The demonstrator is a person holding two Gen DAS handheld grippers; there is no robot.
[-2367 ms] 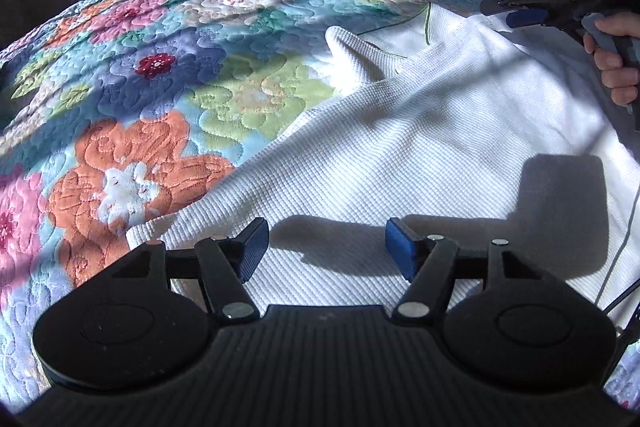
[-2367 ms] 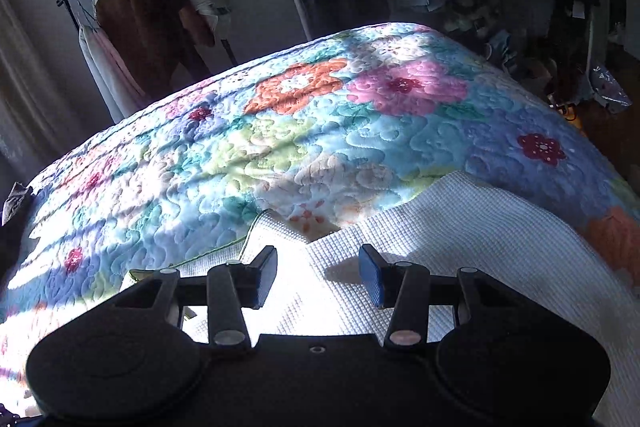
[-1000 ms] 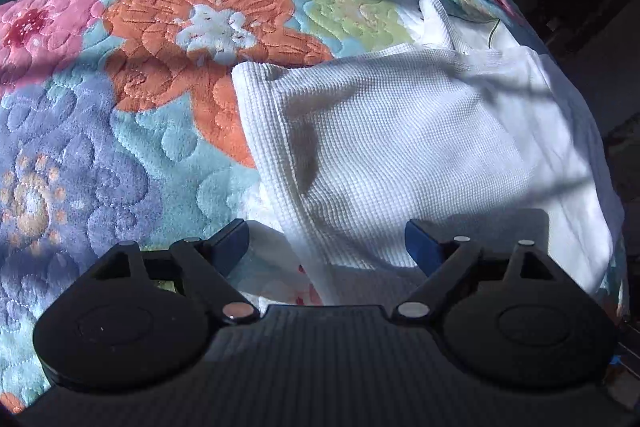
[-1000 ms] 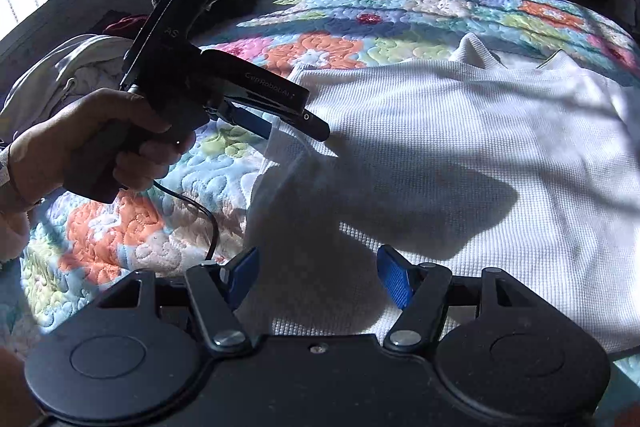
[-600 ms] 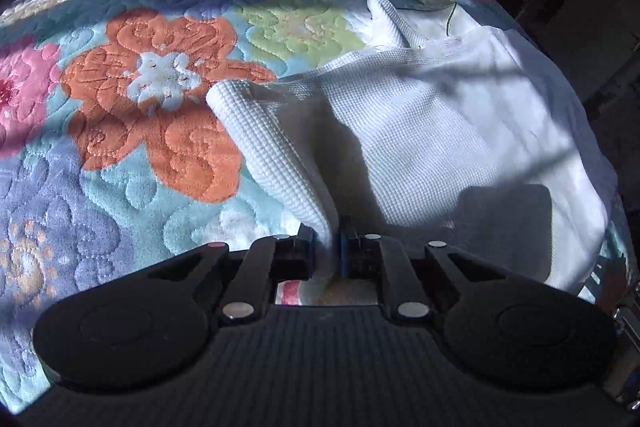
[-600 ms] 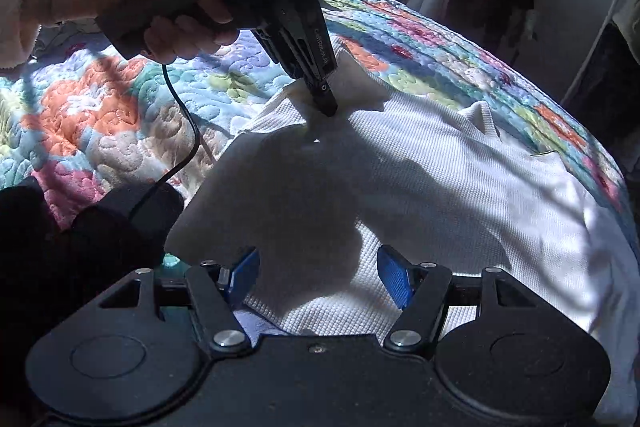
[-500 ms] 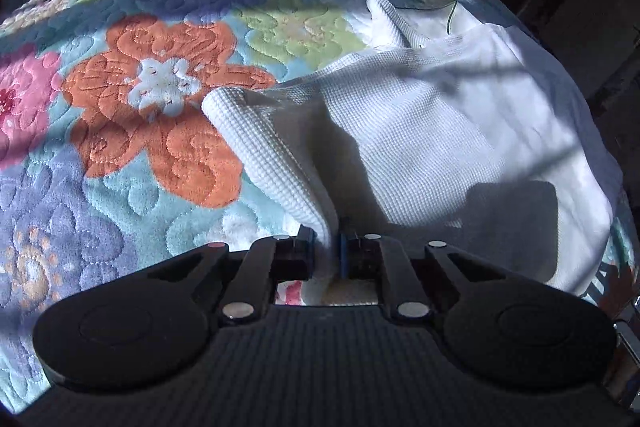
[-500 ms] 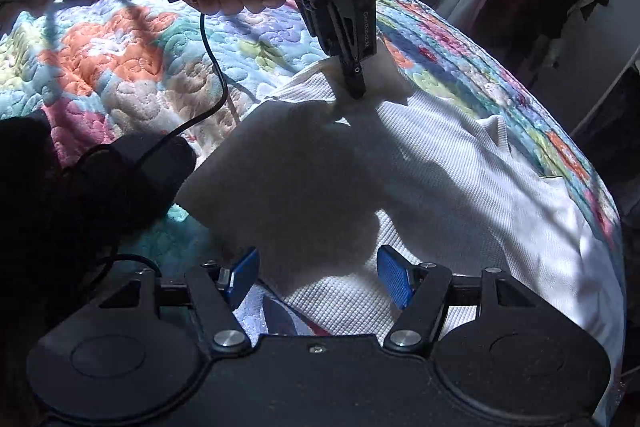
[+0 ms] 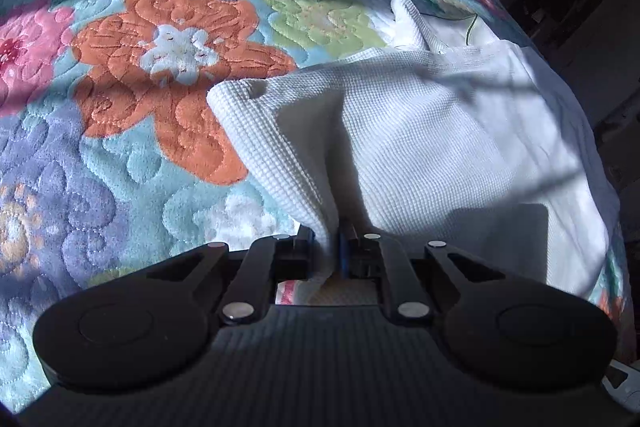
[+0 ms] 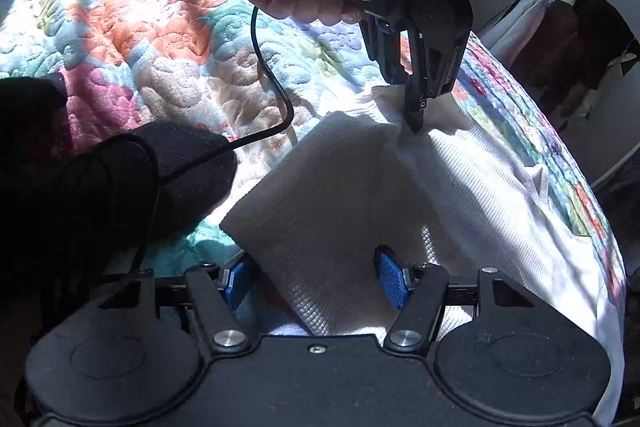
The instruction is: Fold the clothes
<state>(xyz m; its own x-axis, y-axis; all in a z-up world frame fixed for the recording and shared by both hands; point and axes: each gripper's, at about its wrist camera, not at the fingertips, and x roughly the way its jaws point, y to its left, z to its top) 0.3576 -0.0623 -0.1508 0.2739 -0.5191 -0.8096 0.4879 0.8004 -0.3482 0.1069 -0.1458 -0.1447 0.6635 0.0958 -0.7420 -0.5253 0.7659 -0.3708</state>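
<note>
A white waffle-knit garment lies on a floral quilt. My left gripper is shut on a pinched fold at the garment's near edge, and the cloth rises in a ridge from the jaws. In the right wrist view the same left gripper pinches the garment from above, held by a hand. My right gripper is open, its blue pads on either side of the garment's near corner, which lies between them.
The quilt covers the whole bed. A black cable runs from the left gripper down to a dark sleeve at the left. Clothes hang on a rack at the far right.
My left gripper closed on the garment's edge and has lifted it a little. My right gripper has moved in low over the garment's corner, still open.
</note>
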